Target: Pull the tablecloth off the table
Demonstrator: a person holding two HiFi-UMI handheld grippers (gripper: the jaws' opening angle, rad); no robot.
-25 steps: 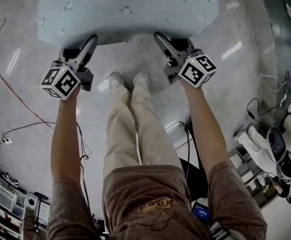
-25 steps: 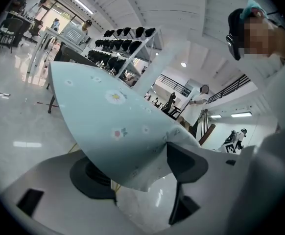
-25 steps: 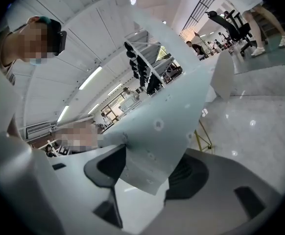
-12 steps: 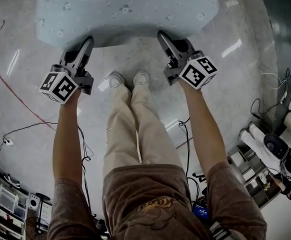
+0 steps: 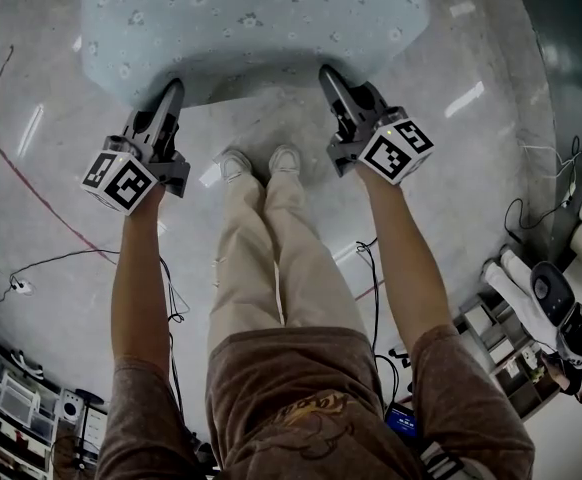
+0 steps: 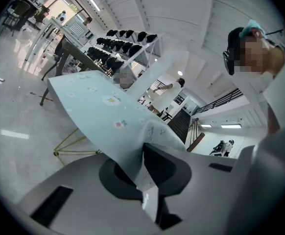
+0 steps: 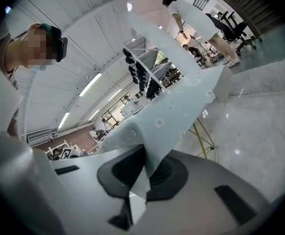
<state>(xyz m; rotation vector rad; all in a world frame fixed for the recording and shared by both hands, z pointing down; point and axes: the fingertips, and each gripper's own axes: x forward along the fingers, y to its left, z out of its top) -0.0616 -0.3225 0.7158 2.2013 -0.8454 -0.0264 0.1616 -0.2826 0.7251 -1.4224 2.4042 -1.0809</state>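
Note:
A pale blue tablecloth [image 5: 256, 23] with small flower prints covers the table at the top of the head view. Its near edge hangs toward me. My left gripper [image 5: 174, 90] has just been closing and is now shut on the near left hem. The left gripper view shows the cloth [image 6: 98, 102] pinched in a fold between the dark pads of the left gripper [image 6: 143, 176]. My right gripper [image 5: 327, 74] has also just been closing and is shut on the near right hem. There too the cloth [image 7: 181, 106] runs down into the right gripper [image 7: 145, 176].
The person's legs and white shoes [image 5: 259, 160] stand between the two grippers, just short of the table. Cables [image 5: 31, 260] and a red line [image 5: 31, 193] lie on the glossy floor. Thin yellow table legs [image 6: 74, 146] show under the cloth. Shelves and people stand far behind.
Both grippers have closed on the cloth's near hem and edged toward the table. The hem now bunches at each gripper.

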